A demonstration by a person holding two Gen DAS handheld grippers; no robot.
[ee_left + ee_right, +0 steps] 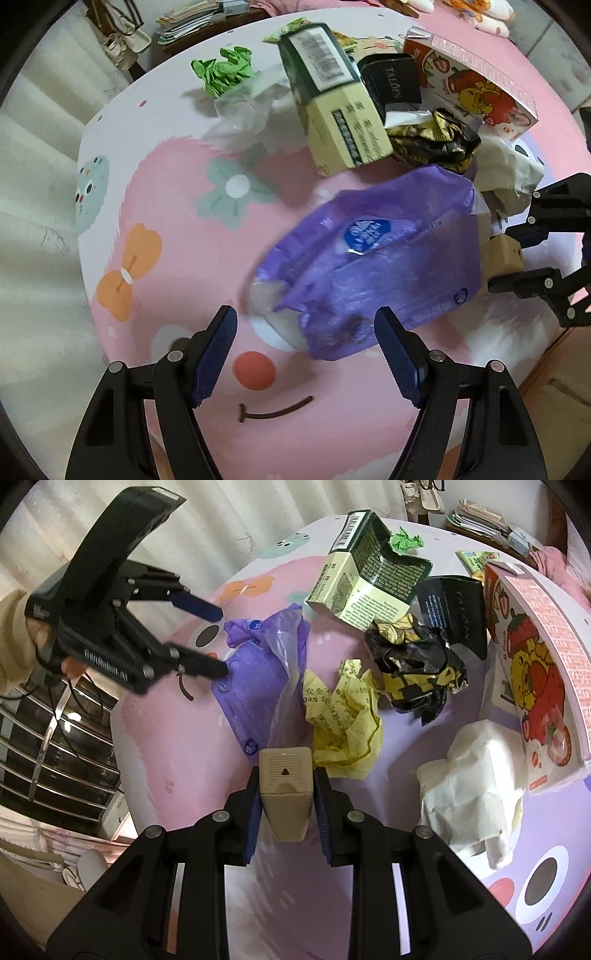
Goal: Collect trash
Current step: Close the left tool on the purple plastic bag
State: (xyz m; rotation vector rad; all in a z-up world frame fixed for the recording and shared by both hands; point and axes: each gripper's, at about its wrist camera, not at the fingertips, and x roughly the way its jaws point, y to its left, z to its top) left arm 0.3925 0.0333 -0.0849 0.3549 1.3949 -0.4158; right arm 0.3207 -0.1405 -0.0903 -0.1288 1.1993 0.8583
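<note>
Right gripper [284, 794] jaws clenched on a small beige plastic wedge-shaped piece [284, 775]; left gripper [306, 354] jaws released above the crumpled purple plastic bag [373, 266] on the desk; risk: slippery film sliding out.

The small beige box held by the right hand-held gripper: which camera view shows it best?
The right wrist view: the small beige box fills the centre, clamped between the right hand-held gripper fingers. The left wrist view shows only a beige corner at the right edge, between the far fingers.
</note>
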